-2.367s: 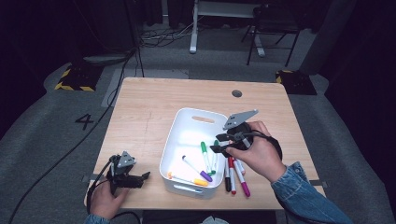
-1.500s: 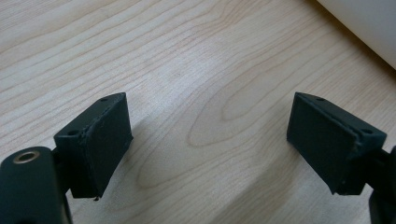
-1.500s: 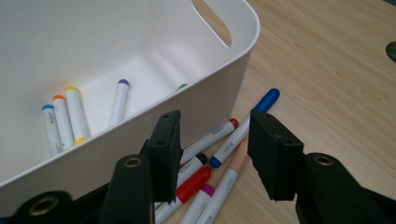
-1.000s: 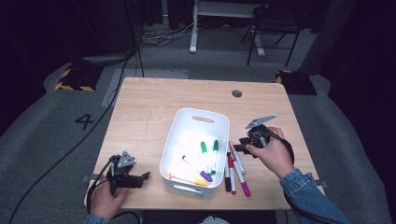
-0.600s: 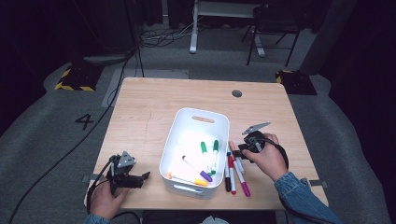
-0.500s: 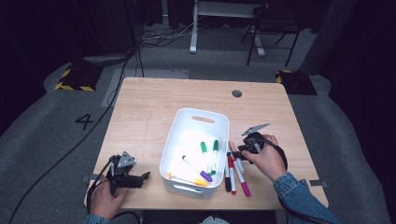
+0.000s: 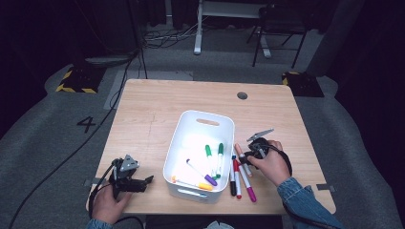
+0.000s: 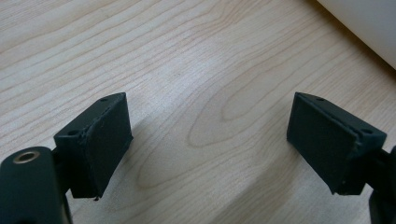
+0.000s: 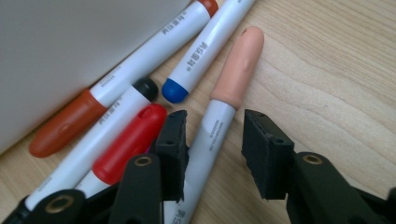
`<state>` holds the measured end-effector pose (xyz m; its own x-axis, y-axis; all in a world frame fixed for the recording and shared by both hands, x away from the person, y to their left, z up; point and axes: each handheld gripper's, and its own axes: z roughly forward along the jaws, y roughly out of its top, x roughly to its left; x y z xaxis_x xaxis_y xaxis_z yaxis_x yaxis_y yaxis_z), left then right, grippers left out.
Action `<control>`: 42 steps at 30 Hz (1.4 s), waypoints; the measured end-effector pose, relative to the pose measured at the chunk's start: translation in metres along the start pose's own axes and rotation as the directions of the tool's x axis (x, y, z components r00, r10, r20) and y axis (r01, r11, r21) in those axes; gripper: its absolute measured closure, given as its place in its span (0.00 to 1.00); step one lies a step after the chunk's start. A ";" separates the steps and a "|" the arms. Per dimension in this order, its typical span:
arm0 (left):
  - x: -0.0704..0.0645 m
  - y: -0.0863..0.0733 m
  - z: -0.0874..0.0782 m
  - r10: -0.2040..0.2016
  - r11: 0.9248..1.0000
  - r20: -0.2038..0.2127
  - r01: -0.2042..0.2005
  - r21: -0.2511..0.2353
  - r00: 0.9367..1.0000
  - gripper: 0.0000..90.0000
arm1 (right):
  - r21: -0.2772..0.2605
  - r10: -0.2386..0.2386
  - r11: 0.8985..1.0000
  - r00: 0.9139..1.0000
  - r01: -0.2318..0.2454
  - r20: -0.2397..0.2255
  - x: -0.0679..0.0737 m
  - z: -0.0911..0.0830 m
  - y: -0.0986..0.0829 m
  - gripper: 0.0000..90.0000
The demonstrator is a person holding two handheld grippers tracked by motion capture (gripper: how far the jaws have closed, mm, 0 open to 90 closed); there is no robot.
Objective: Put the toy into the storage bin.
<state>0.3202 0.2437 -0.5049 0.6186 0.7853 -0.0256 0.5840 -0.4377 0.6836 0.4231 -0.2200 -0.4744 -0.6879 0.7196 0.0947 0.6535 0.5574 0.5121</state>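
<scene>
Right gripper [image 9: 212,140]: two black jaws w/ flat matte pads, apart, straddling the peach marker [image 9: 219,112]; a gap shows on the right-jaw side, and contact on the left-jaw side cannot be told. Marker: white cylindrical barrel w/ printed text, smooth rounded peach cap pointing away from the jaws, lying flat on the table [image 9: 336,84] (pale wood, visible grain). To the left of the jaws lie more markers, all white-barrelled: red cap [image 9: 128,140] just beside the left jaw, black cap [image 9: 144,88], blue cap [image 9: 175,91] ahead of the left jaw, and an orange-brown cap [image 9: 60,126] farthest left, against the bin [image 9: 70,42] wall (smooth white plastic).

High view: right gripper [image 7: 243,156] sits low over the marker row at the bin's [image 7: 224,124] right side; the bin is a rounded rectangle w/ a slot handle and holds green [image 7: 208,153], purple [image 7: 203,174] and orange [image 7: 191,185] markers. Peach marker [image 7: 241,155] lies between bin and hand.

Vs. 0.5 s ago: right gripper is slightly lower and closer to the row; left gripper and bin contents unchanged. Vs. 2.4 s ago: right gripper has moved from over the bin to the table beside it.

Left gripper [image 8: 210,144]: jaws wide apart, nothing between them but bare wood; bin edge at far upper right. In the high view it [image 7: 138,181] rests at the table's near left corner, well apart from the bin.
</scene>
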 end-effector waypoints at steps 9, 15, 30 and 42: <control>0.000 0.000 0.000 0.000 1.000 0.000 0.000 0.000 1.000 0.16 | 0.038 -0.027 0.999 0.997 0.024 0.066 -0.001 -0.002 0.000 0.84; 0.000 0.000 0.000 0.000 1.000 0.000 0.000 0.000 1.000 0.16 | 0.048 -0.013 0.999 0.997 0.009 0.082 -0.001 -0.003 0.001 0.86; 0.000 0.000 0.000 0.000 1.000 0.000 0.000 0.000 1.000 0.16 | 0.020 0.017 1.000 0.997 -0.018 0.079 -0.003 -0.014 0.003 0.86; 0.000 0.000 0.000 0.000 1.000 0.000 0.000 0.000 1.000 0.16 | -0.034 -0.004 0.999 0.998 0.006 0.061 0.003 -0.046 0.012 0.86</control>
<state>0.3202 0.2437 -0.5049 0.6188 0.7851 -0.0254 0.5839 -0.4381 0.6835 0.4143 -0.2303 -0.4290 -0.6699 0.7413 0.0402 0.6382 0.5473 0.5415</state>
